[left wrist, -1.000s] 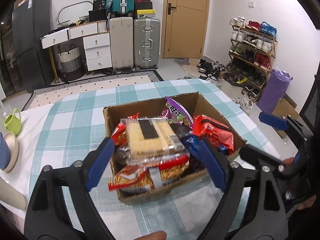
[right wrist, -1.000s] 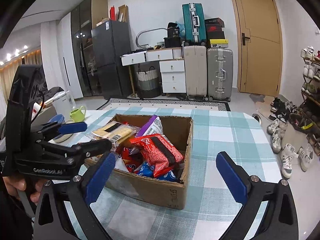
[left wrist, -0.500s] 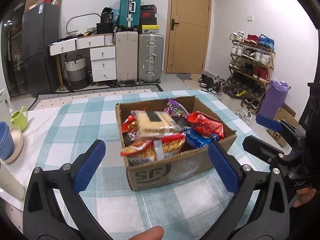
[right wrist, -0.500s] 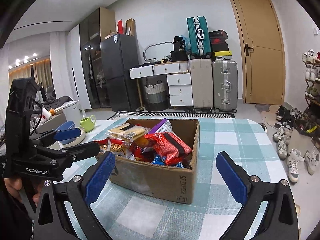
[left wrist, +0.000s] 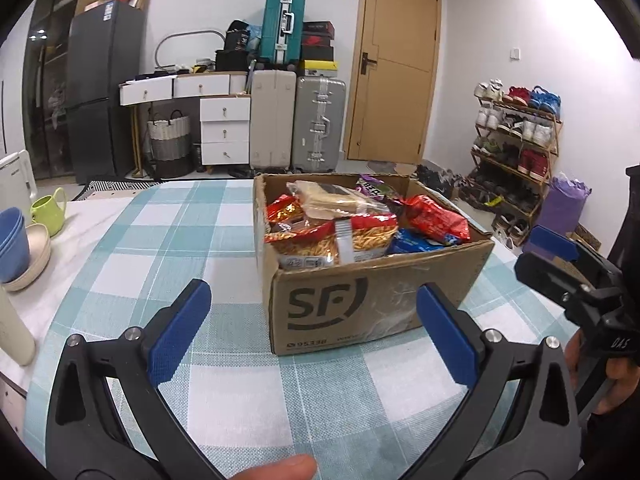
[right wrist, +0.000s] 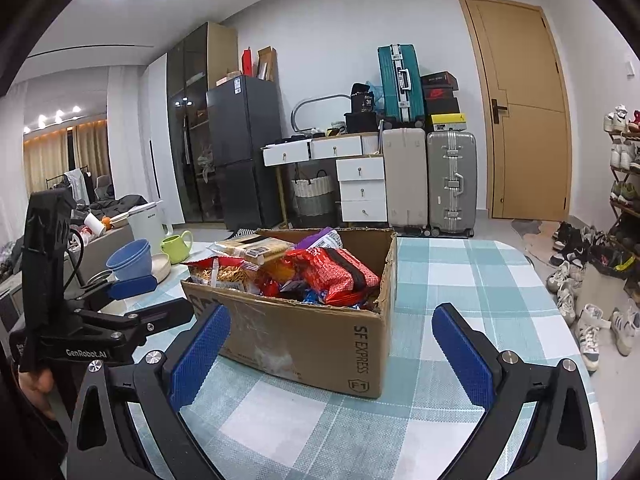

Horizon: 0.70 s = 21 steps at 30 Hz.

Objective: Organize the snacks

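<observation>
- On the table (left wrist: 240, 400), covered with a teal and white checked cloth, stands an open cardboard box (left wrist: 372, 304) printed with "SF" on its near side.
- Snacks fill the box to its rim: a red bag of stick crisps (left wrist: 332, 242) at the near left, a clear pack of pale biscuits (left wrist: 336, 200) on top of it, a red packet (left wrist: 434, 218) to the right, a blue packet (left wrist: 414, 242) below that, and a purple packet (left wrist: 374, 189) at the back.
- Left tool (left wrist: 308, 326) hangs over the table just in front of the box, its two blue pads spread wide apart and gripping nothing.
- Right tool (right wrist: 330, 356) sits at the box's near right corner, its blue pads likewise spread wide and empty; the box shows between them.
- Each tool appears at the edge of the other's view, held in a hand beside the box.
- At the table's left edge sit stacked blue bowls (left wrist: 14, 244) in a beige dish, and a green mug (left wrist: 48, 210) behind them.
- Beyond the table, against the far wall, are a white drawer unit (left wrist: 224, 132), a beige suitcase (left wrist: 272, 120), a silver suitcase (left wrist: 318, 124) and a teal suitcase (left wrist: 282, 28) on top.
- A wooden door (left wrist: 394, 72) is to the right, and a shoe rack (left wrist: 516, 140) stands along the right wall.
</observation>
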Each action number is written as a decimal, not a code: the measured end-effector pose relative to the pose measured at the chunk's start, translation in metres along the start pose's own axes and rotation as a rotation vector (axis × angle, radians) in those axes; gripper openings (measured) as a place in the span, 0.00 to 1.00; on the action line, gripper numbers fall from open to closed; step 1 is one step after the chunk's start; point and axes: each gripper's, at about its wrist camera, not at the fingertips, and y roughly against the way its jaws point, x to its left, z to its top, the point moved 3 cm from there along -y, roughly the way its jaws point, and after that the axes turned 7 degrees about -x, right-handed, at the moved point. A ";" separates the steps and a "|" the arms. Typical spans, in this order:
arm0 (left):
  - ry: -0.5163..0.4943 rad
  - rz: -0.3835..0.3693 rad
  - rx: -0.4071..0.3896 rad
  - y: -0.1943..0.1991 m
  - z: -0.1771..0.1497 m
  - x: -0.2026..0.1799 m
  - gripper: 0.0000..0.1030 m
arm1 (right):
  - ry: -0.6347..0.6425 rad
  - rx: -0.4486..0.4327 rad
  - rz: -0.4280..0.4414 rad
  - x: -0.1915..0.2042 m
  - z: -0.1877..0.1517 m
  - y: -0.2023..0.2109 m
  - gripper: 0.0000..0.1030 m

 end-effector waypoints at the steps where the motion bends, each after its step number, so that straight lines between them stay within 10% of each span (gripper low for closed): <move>1: 0.002 0.007 -0.003 -0.001 -0.003 0.001 0.99 | 0.002 -0.003 0.000 0.000 -0.001 0.000 0.99; 21: 0.084 0.023 0.006 -0.033 -0.026 0.027 0.99 | 0.033 -0.005 0.011 0.003 -0.017 -0.008 1.00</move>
